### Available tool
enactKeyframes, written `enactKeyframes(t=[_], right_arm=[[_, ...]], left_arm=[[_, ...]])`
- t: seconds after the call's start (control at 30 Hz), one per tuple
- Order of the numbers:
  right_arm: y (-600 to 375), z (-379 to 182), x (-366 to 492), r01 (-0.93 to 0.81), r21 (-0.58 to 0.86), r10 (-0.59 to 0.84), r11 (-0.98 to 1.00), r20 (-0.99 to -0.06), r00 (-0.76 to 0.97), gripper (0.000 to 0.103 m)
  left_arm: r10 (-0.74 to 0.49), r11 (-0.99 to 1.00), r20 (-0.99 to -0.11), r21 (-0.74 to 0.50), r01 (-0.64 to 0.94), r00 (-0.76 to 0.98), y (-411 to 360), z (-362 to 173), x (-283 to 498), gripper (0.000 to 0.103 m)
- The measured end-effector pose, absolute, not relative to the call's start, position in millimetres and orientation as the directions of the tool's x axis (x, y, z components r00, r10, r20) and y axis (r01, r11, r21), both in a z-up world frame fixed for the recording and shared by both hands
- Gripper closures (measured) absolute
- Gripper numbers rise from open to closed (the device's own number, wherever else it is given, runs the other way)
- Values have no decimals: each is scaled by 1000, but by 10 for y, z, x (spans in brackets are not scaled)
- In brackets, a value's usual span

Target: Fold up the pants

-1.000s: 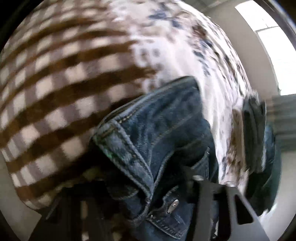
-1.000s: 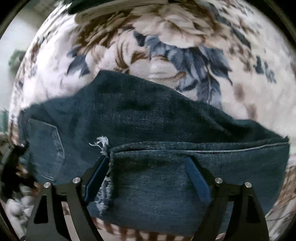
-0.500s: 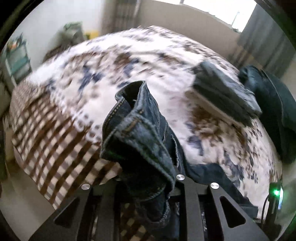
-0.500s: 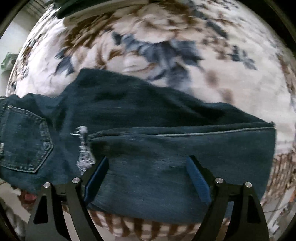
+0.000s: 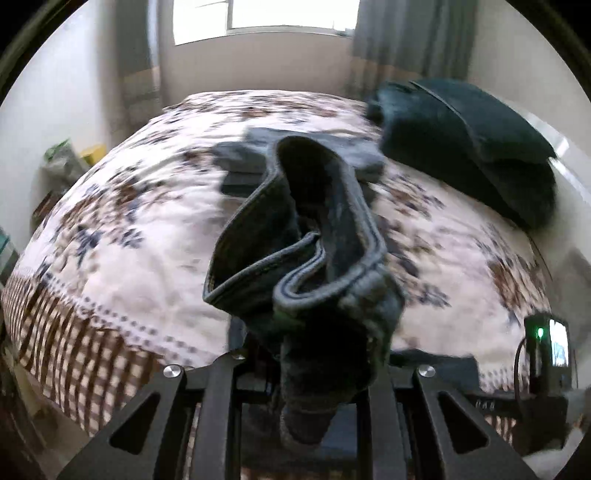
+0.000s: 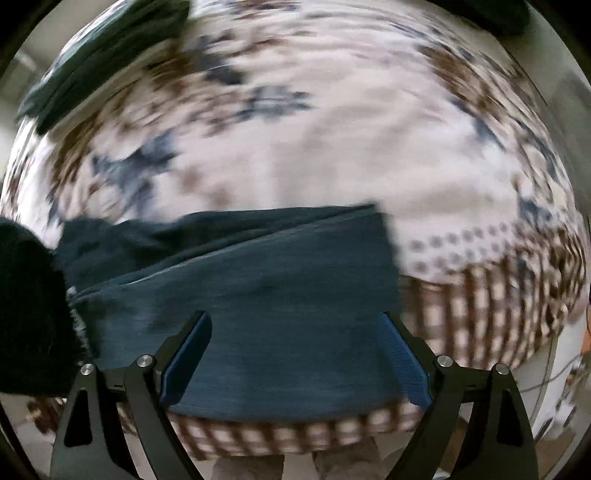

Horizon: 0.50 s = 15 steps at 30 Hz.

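L gripper is clamped on the jeans: a thick bunch of denim is pinched between its two black fingers at bottom centre of the left wrist view, and the waistband loops up open-mouthed into mid frame, lifted clear of the bed. The cloth hides the finger tips, so the exact gap can't be read, but the denim is wedged tight between them.

R gripper stands wide open w/ nothing held. Its blue pads sit at lower left and lower right of the right wrist view, w/ the flat pant leg spread across the gap between them. Can't tell if the pads touch the cloth. The leg lies on the bed near the checked border, its cut end toward mid right.

Only the left view shows: window at top, curtains, a dark garment pile at upper right, folded grey clothes behind the waistband, a device w/ a green light at lower right.

Only the right view shows the leg laid flat, plus a dark mass at the left edge, too blurred to identify.
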State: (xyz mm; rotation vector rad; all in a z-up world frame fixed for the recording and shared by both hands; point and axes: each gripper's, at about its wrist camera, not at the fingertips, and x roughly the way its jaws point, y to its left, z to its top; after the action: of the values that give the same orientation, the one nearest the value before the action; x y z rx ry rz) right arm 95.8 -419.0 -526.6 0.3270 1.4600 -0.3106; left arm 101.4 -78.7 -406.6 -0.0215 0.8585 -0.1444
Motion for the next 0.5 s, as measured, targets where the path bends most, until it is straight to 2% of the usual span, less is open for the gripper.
enactKeyframes(t=[0.1,0.23,0.37,0.5], right_arm=[[-4666,-5202,706,449,45,-1,892,-995,101,10],[-5189,-5166,331,493,18,-32,870,-995,93,10],[-5589,-5186,45,537,10,-34,844,-997,71,10],[-5925,-5262,-204,594,88,31,800,-994,107,10]], left_arm=[[-176,979,-770,-74,189,613,-1236,-4135,913,88],[-186,957,-825,-30,288,534,-1885,-4518,827,88],[-147,934,-891,19,358,431,-2360,-5029,767,88],[-88,913,-913,86,398,399,-2582,-5332,743,88]])
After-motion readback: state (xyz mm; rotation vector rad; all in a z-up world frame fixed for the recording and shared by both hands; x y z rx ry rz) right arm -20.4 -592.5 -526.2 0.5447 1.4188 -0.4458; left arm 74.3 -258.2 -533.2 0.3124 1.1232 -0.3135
